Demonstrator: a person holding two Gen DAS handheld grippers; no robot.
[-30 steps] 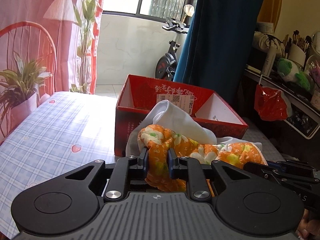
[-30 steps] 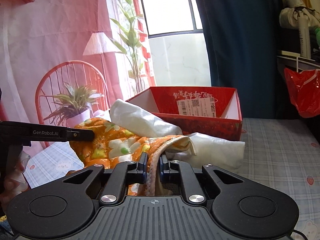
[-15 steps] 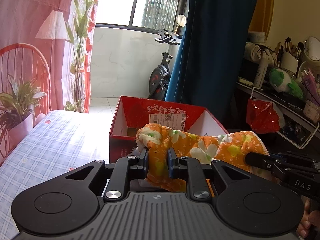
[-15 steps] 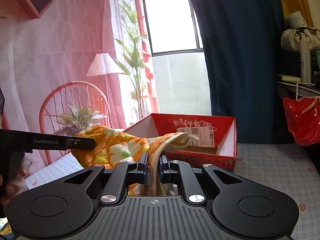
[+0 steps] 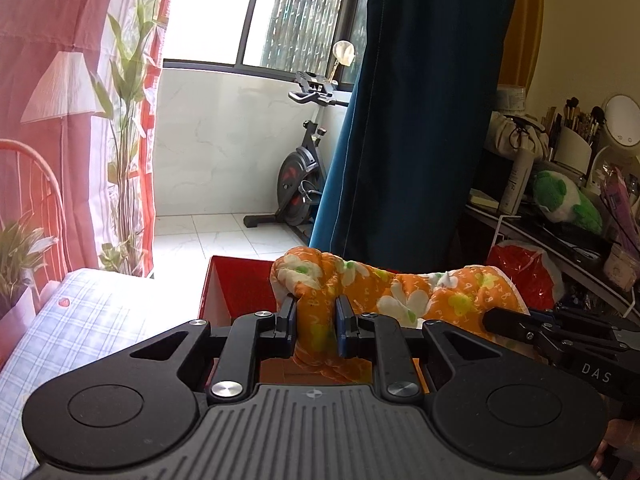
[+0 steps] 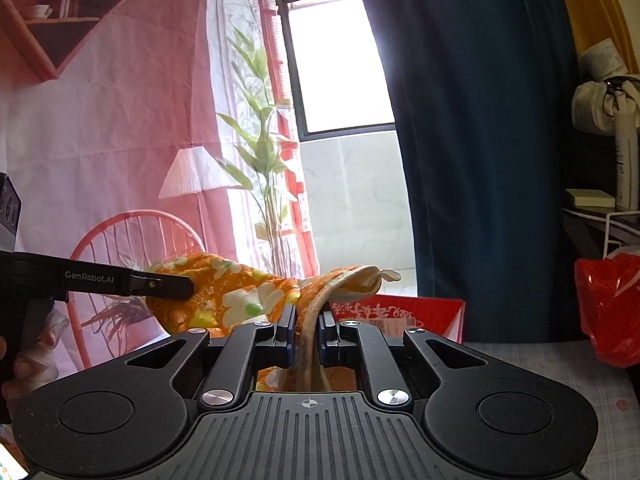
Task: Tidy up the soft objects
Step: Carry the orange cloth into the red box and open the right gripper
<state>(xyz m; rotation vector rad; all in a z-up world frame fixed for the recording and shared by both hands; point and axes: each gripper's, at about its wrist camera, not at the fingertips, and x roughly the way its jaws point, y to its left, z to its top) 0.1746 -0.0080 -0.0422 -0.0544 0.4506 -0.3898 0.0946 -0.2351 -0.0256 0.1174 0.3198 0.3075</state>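
Left wrist | left gripper [image 5: 316, 326] clamps orange cloth [image 5: 400, 292] | right gripper [image 6: 307, 334] pinches its other end, above red box [image 6: 420, 314]

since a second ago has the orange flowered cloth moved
Yes. The orange cloth has gone up: it lay low in front of the red box a second ago and now hangs above the box's rim, stretched between the left gripper and right gripper.

Both grippers clamped (held raised): left gripper [image 5: 316, 326], right gripper [image 6: 307, 334].
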